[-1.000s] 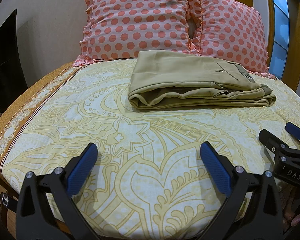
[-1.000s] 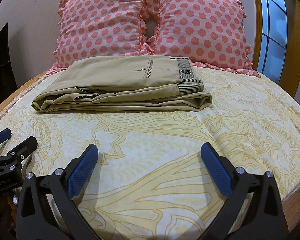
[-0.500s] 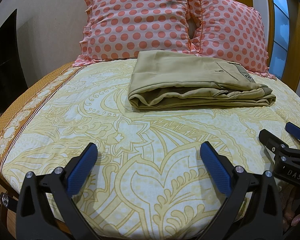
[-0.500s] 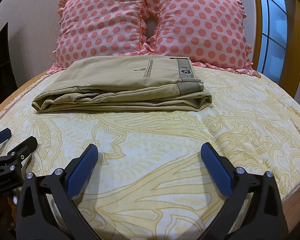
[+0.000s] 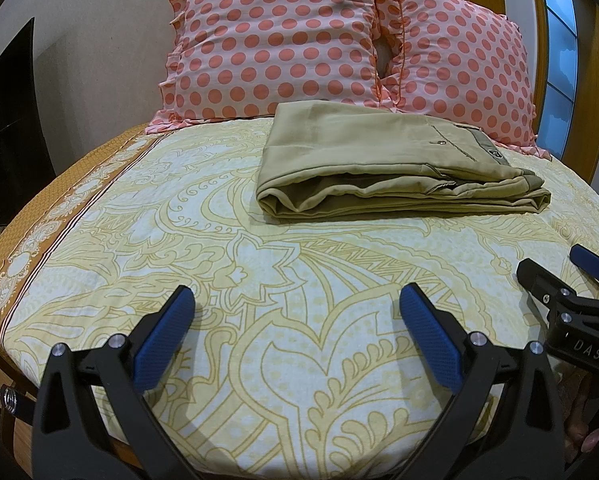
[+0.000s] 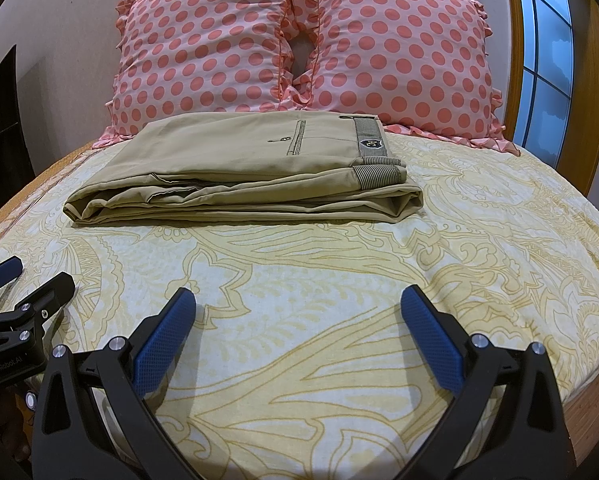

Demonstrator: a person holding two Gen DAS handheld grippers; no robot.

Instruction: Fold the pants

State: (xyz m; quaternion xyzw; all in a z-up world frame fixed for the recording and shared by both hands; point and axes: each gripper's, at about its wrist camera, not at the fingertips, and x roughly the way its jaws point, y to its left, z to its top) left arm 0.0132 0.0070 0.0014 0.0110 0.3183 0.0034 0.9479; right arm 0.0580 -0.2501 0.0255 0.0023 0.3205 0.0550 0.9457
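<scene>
Khaki pants (image 5: 383,168) lie folded in a flat rectangular stack on the bed, in front of the pillows; they also show in the right wrist view (image 6: 251,172), waistband and back pocket on top at the right. My left gripper (image 5: 295,312) is open and empty, low over the sheet, well short of the pants. My right gripper (image 6: 297,312) is open and empty, likewise near the front of the bed. Each gripper shows at the edge of the other's view: the right one (image 5: 559,276), the left one (image 6: 23,280).
The bed has a yellow patterned sheet (image 5: 299,280) with a brown border on the left (image 5: 31,216). Two pink polka-dot pillows (image 6: 203,44) (image 6: 399,52) lean on the wall behind the pants. A window (image 6: 547,40) is at the right, a dark panel (image 5: 7,120) at the left.
</scene>
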